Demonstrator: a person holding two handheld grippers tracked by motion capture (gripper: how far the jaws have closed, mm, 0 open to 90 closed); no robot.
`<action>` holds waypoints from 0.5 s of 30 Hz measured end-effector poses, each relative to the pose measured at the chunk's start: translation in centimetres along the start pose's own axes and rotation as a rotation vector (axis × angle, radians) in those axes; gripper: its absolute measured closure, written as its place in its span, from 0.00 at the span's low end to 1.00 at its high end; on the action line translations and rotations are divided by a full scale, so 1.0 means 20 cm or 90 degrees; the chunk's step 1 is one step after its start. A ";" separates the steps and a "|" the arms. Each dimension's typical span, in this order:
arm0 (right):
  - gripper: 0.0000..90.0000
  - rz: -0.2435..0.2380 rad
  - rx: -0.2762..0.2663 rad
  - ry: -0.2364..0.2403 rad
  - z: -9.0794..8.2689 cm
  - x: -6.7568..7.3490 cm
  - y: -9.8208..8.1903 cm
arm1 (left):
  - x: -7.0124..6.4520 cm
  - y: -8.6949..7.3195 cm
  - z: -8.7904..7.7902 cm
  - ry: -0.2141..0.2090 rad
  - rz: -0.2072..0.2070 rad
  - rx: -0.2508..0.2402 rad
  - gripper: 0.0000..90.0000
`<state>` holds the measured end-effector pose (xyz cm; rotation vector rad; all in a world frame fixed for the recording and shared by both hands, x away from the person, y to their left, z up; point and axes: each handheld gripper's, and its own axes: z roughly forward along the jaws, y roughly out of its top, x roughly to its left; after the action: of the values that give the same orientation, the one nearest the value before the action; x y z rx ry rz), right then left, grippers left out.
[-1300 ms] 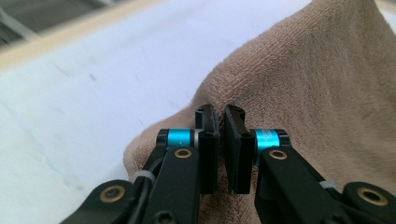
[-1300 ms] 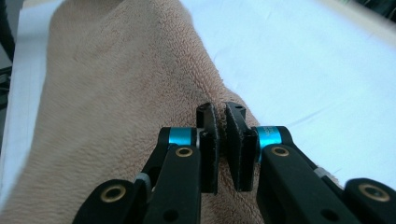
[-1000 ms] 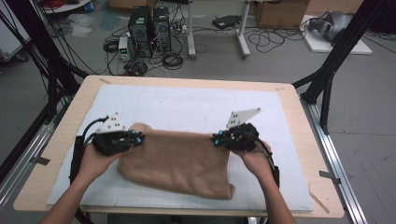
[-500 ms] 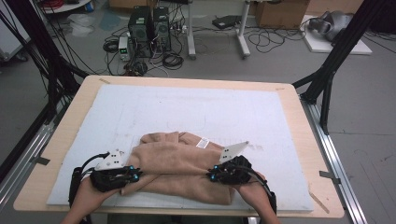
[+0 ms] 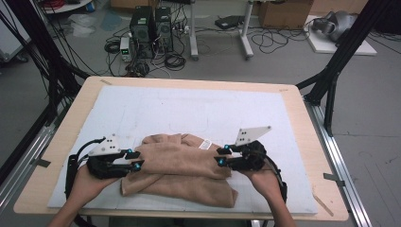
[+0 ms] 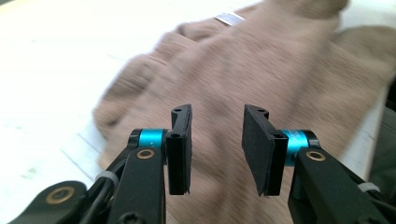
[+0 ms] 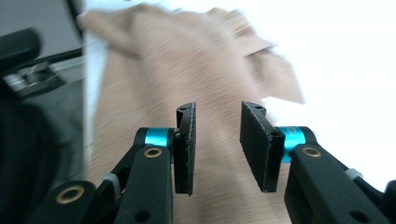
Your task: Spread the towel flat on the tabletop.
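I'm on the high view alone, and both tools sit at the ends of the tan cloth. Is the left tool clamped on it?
Observer: No. In the left gripper view the left tool has just been opening. Its pads stand apart above the tan cloth, with nothing pinched between them.
Operator: And the right tool?
Observer: Also released. The right gripper view shows the right tool has just been opening too. There is a clear gap between its pads, and the cloth lies beneath them, not gripped.
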<state>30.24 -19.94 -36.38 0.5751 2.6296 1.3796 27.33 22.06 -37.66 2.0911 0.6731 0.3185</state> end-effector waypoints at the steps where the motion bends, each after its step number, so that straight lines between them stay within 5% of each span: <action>1: 0.75 0.008 -0.002 -0.005 0.01 -0.03 0.01 | 0.02 0.00 0.02 0.009 -0.002 0.003 0.70; 9: 0.59 0.055 0.081 -0.009 0.21 -0.19 -0.04 | 0.13 -0.05 0.17 0.037 -0.026 0.064 0.66; 15: 0.74 0.083 0.121 0.022 0.28 -0.18 -0.17 | 0.14 -0.13 0.26 0.016 -0.046 0.119 0.62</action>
<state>34.15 -18.81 -42.57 0.7643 2.8165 1.1884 31.11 21.30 -42.89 2.2356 0.8188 0.2500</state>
